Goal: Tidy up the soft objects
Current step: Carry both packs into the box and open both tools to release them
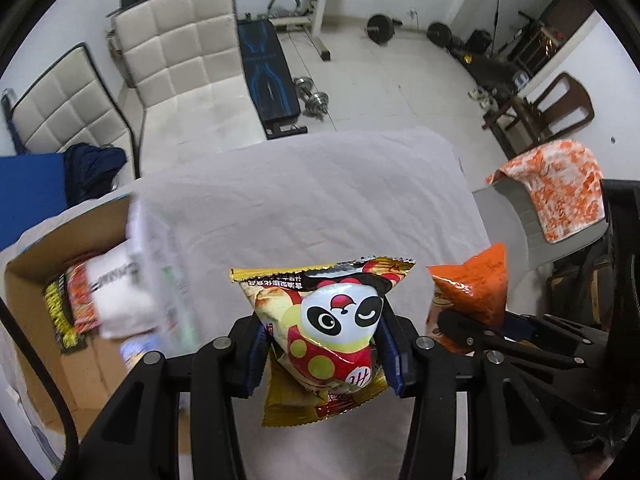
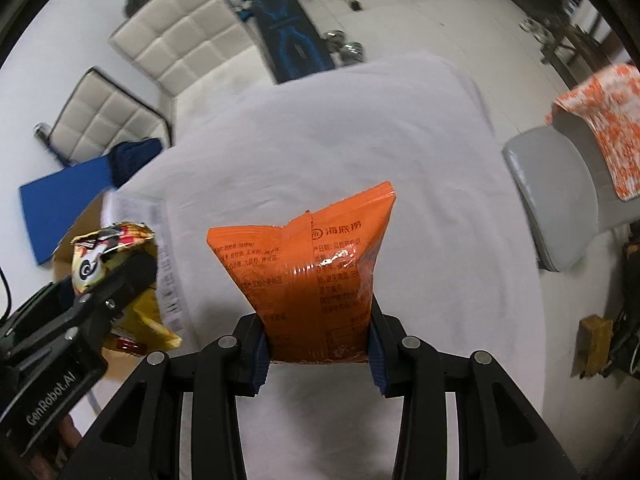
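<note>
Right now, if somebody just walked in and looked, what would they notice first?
Probably the shiny yellow snack bag with a panda face, pinched in the left gripper above the white cloth-covered table. Next to it, the right gripper squeezes a puffy bright orange foil packet. At the table's left edge sits an open brown cardboard box with more packets inside.

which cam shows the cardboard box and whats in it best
The left wrist view. The open cardboard box sits at its left, with snack packets and a white pack inside, though blurred. The right wrist view shows only a brown sliver of it, mostly hidden behind the left gripper and its panda snack bag.
</note>
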A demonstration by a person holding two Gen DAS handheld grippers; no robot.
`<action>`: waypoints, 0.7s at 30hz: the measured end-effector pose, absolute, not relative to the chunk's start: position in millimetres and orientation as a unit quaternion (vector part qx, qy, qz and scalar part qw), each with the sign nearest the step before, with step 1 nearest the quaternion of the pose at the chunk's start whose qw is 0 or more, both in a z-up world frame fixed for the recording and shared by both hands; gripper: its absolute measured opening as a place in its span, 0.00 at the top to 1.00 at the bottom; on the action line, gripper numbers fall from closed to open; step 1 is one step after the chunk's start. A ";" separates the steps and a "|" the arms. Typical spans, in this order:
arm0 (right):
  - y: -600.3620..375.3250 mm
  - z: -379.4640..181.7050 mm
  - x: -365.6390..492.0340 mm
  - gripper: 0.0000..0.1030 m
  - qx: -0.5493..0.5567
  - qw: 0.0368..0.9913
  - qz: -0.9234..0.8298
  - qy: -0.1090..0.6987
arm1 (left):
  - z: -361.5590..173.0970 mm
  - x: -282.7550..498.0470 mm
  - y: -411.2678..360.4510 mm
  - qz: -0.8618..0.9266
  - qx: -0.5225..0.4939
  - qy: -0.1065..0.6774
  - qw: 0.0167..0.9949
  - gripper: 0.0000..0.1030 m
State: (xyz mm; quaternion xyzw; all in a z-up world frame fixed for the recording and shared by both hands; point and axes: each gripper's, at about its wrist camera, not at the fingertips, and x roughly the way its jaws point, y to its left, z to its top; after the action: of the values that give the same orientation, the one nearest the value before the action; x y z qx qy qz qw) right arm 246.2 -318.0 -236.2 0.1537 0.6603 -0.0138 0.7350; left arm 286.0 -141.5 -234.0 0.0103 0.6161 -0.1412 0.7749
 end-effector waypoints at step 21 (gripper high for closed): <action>-52.3 -164.2 193.2 0.59 0.059 0.761 0.114 0.636 | -156.1 187.2 112.1 0.002 -0.024 0.552 0.833 0.58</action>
State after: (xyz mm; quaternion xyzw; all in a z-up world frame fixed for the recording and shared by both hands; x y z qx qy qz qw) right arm 193.2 -52.3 -164.2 0.0589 0.6356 0.1136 0.7614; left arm 187.2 112.1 -156.1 -0.0237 0.5522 0.0024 0.8334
